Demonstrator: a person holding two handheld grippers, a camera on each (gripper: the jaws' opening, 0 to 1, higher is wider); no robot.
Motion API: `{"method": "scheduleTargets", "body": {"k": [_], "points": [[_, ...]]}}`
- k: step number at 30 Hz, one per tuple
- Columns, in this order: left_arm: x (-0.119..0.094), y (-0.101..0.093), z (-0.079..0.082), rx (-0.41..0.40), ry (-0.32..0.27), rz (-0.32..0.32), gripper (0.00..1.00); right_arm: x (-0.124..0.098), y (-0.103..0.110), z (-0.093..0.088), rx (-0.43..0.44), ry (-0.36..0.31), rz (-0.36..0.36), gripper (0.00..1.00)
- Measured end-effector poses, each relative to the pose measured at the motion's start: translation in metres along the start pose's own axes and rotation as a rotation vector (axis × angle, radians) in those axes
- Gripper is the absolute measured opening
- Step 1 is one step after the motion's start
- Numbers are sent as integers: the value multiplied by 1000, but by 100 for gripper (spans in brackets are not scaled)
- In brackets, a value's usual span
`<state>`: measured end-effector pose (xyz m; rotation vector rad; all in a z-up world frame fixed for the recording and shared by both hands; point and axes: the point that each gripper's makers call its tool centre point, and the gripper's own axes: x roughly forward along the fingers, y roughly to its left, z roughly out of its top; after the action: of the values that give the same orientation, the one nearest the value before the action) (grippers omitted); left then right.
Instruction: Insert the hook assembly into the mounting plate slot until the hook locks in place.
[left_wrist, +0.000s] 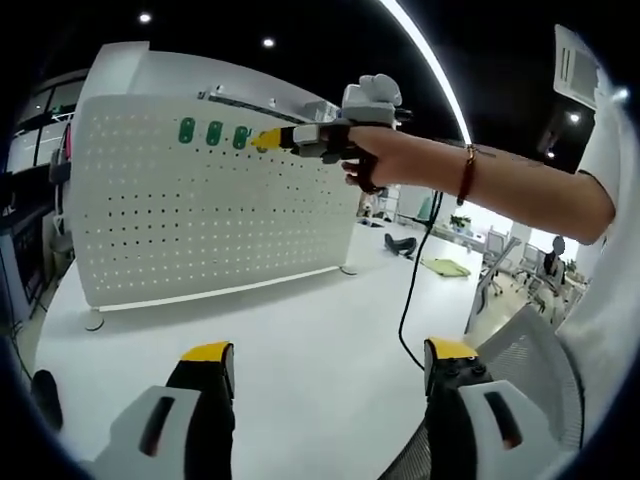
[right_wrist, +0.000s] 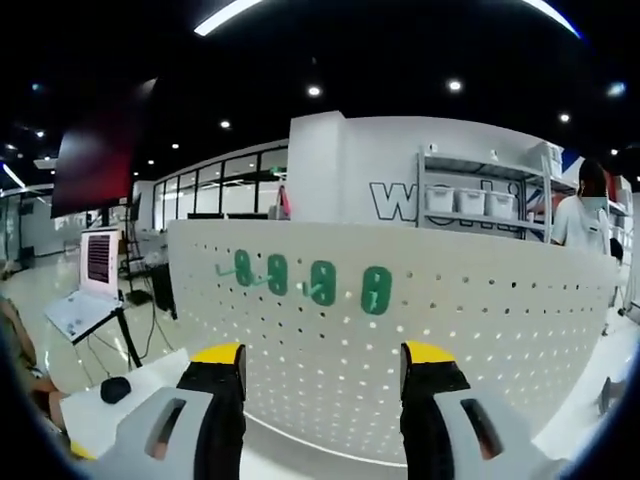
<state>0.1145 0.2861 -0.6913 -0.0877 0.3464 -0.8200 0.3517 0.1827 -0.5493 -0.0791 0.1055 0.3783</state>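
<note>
Four small green hooks (right_wrist: 308, 280) sit in a row near the top of the upright white pegboard (right_wrist: 480, 330) on the bench (left_wrist: 300, 340), apparently light, stiff plastic best pinched across the flat backplate; right gripper (right_wrist: 320, 365) and left gripper (left_wrist: 330, 360) fingers spread, empty.

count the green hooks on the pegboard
4, in a row along the top of the pegboard: hooks at and, all above the open right gripper.

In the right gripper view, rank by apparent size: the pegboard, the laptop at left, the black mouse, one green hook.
1. pegboard
2. laptop
3. green hook and mouse look about alike; differing nearness leaves them unranked.
</note>
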Motion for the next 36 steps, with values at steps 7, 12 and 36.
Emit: {"method": "scheduleTargets", "body": {"k": [7, 12, 36], "points": [[-1, 0, 6, 16, -2, 7, 80, -19, 13, -5, -16, -1, 42, 63], [-3, 1, 8, 27, 2, 11, 80, -31, 12, -7, -1, -7, 50, 63], [-19, 1, 23, 58, -14, 61, 80, -90, 26, -33, -91, 14, 154, 71]]}}
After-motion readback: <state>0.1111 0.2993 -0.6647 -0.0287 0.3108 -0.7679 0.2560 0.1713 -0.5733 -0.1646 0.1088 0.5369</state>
